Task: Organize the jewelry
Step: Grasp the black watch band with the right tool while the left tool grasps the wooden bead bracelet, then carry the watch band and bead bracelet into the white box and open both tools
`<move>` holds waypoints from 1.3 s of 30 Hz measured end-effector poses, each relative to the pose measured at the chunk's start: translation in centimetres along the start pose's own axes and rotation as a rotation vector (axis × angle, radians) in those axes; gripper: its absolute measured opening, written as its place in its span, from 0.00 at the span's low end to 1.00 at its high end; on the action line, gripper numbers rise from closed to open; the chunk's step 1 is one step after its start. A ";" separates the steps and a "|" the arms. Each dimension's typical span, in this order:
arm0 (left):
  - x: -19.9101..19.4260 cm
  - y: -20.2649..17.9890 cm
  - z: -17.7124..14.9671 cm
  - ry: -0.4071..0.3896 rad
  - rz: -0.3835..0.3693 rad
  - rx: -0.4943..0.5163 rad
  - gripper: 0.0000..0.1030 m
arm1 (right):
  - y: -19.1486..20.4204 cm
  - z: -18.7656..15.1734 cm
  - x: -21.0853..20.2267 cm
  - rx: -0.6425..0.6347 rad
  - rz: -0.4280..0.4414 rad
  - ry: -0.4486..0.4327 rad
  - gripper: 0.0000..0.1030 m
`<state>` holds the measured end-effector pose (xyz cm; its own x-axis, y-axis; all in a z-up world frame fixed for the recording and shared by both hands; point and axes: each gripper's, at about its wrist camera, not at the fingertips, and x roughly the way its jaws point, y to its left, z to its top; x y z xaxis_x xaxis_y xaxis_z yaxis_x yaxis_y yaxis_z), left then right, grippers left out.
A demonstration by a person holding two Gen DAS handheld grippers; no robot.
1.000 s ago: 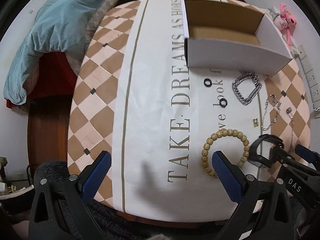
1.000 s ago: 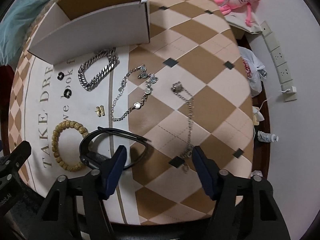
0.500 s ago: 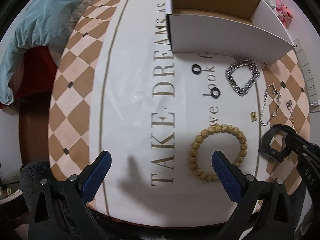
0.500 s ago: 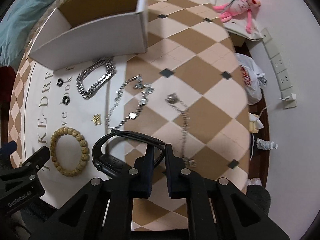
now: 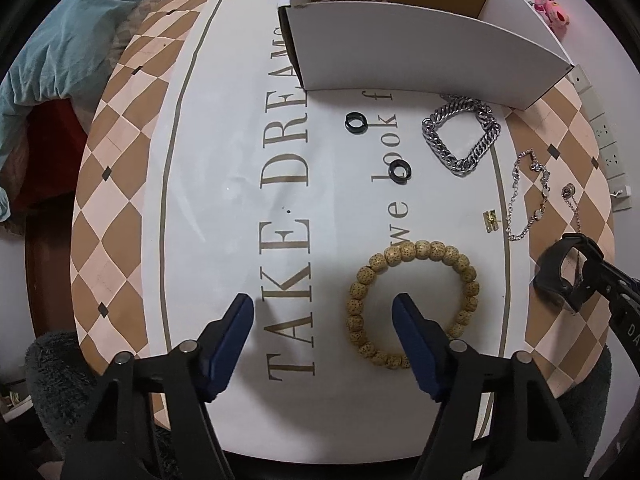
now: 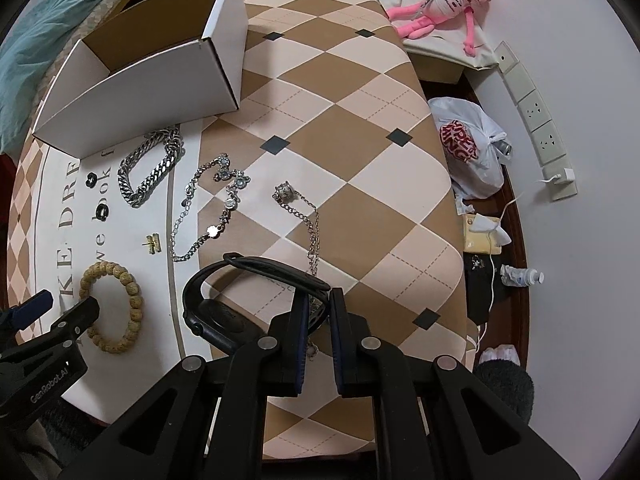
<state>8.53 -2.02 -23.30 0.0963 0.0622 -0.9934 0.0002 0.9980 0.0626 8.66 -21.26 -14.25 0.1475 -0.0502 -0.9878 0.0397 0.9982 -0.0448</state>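
Checkered tan-and-cream cloth [image 6: 348, 128] covers a round table, its white middle band printed with "TAKE DREAMS" in gold letters. At the far side stands an open white cardboard box [image 5: 420, 56] with a brown inside. Just in front of it lie two black rings [image 5: 357, 123], apart from each other, and a heavy silver curb-chain bracelet [image 5: 460, 136] whose far end nearly touches the box wall. Right of that sit a thin silver charm bracelet [image 6: 208, 208], a small gold clasp-like piece [image 6: 152, 243] and a fine chain with a barrel bead [image 6: 304, 220].

Near the table's front edge a wooden bead bracelet [image 5: 412, 304] lies flat. The left gripper [image 5: 322, 322] hovers low over it with jaws spread wide, the right blue finger [image 5: 416, 344] over the inside of the loop and the other out on the lettering; whether either touches the beads cannot be told.

The right gripper [image 6: 318, 320] is clenched on the strap of a black smartwatch [image 6: 224, 312], whose body rests on the cloth beside the bead bracelet; the fine chain's lower end runs under the strap.

Off the table: a pink plush toy [image 6: 440, 0], a white plastic bag [image 6: 472, 152], wall sockets [image 6: 536, 112], and a teal blanket [image 5: 68, 32] on the left
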 end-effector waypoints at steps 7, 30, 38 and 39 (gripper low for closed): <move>0.6 1.0 0.0 -0.009 -0.031 -0.018 0.51 | 1.3 0.1 -0.1 0.003 -0.009 0.007 0.10; -5.3 3.0 1.3 -0.147 -0.174 -0.020 0.06 | 1.1 0.4 -2.6 0.016 0.061 -0.032 0.10; -11.1 2.9 4.7 -0.258 -0.267 -0.025 0.06 | 0.9 3.0 -6.2 0.018 0.166 -0.118 0.10; -12.0 3.0 5.5 -0.277 -0.283 -0.026 0.06 | 1.0 3.6 -6.7 0.017 0.177 -0.133 0.10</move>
<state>12.85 0.23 -10.66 0.3607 -0.2160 -0.9073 0.0402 0.9755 -0.2162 11.30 -20.00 -7.18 0.2831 0.1207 -0.9515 0.0184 0.9912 0.1312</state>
